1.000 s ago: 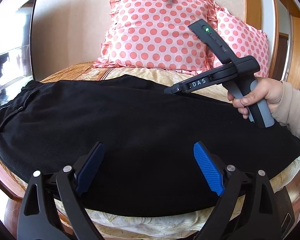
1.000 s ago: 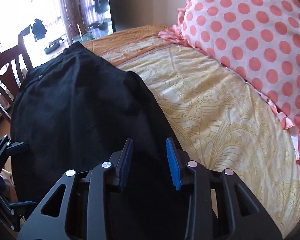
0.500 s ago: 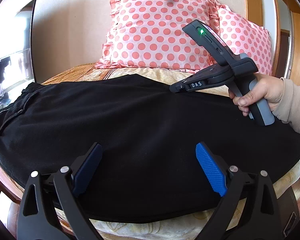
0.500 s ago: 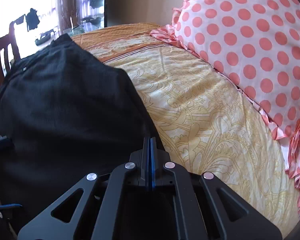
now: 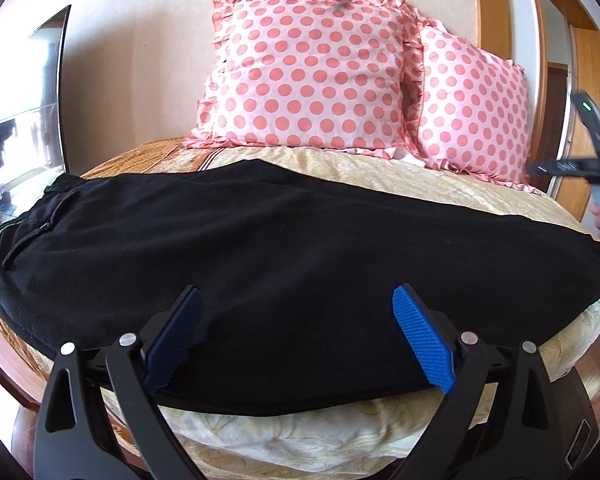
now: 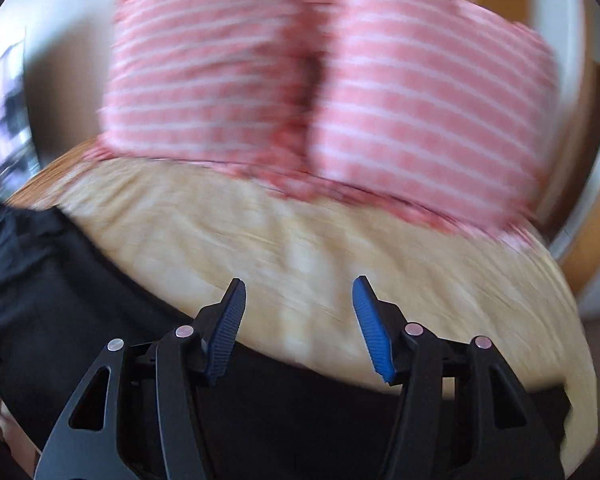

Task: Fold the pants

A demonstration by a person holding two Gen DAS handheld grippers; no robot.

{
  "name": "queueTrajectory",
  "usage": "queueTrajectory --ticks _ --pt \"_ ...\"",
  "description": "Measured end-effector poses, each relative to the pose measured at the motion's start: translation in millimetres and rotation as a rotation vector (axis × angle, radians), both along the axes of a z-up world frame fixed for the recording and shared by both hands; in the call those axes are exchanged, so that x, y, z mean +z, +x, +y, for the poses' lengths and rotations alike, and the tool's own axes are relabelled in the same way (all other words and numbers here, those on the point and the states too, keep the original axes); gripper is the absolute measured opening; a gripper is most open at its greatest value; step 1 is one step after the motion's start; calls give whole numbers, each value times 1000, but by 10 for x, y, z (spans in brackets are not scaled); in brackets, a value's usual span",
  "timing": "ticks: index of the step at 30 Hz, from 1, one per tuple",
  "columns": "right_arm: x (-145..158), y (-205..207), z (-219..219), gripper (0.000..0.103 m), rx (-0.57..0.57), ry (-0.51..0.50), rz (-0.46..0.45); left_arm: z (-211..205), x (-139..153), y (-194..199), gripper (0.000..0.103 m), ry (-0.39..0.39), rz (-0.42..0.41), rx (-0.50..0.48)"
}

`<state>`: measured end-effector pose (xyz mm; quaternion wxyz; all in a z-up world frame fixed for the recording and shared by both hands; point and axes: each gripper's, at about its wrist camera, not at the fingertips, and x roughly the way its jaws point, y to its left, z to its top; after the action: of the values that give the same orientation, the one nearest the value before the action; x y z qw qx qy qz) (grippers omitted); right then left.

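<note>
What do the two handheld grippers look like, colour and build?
Left gripper and right gripper: black plastic frames with triangular cut-outs, silver rivets, ribbed blue pads. The right one's body shows a grey handle and green light.

My left gripper [image 5: 296, 336] is hovering with its blue-padded jaws spread wide over the near edge of the flat black fabric pants [image 5: 284, 248], and nothing is standing between the pads and the cloth. Beyond the pants, a strip of cream patterned bedspread [image 5: 380, 168] is lying bare, until the two pink polka-dot ruffled pillows [image 5: 312, 76] are blocking the way against the wall. My right gripper [image 6: 298, 320] is hanging parted over bedspread [image 6: 300, 248], the view blurring.
</note>
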<state>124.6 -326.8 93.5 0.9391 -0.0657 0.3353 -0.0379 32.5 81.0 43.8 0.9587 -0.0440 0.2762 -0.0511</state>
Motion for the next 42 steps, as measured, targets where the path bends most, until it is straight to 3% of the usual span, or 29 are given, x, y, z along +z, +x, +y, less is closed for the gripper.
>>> queueTrajectory --ticks 5,8,12,18,22,31,35,39,42 --pt "-123 -710 -1280 59 -388 47 42 -189 -4 34 97 25 -2 -40" --pt "-268 -1065 -1836 60 -543 154 55 -259 -15 42 97 27 4 -55" --pt "-465 -1410 -2200 60 -661 299 55 -327 -20 20 97 35 6 -66" --pt "-574 -1530 -2298 60 -717 363 56 -399 -13 -1 97 53 7 -81" --pt "-596 -1603 -2270 59 -689 397 42 -408 -30 -3 97 52 13 -82" --pt "-623 -1614 -2215 38 -658 509 9 -415 -50 32 97 42 21 -86" --pt "-656 -1597 -2234 20 -642 531 -21 -412 -57 33 97 38 24 -85" --pt "-592 -1575 -2167 16 -598 557 -101 -405 -53 34 97 38 23 -84" --pt "-401 -1478 -1977 16 -503 545 -167 -386 -59 41 97 32 23 -76"
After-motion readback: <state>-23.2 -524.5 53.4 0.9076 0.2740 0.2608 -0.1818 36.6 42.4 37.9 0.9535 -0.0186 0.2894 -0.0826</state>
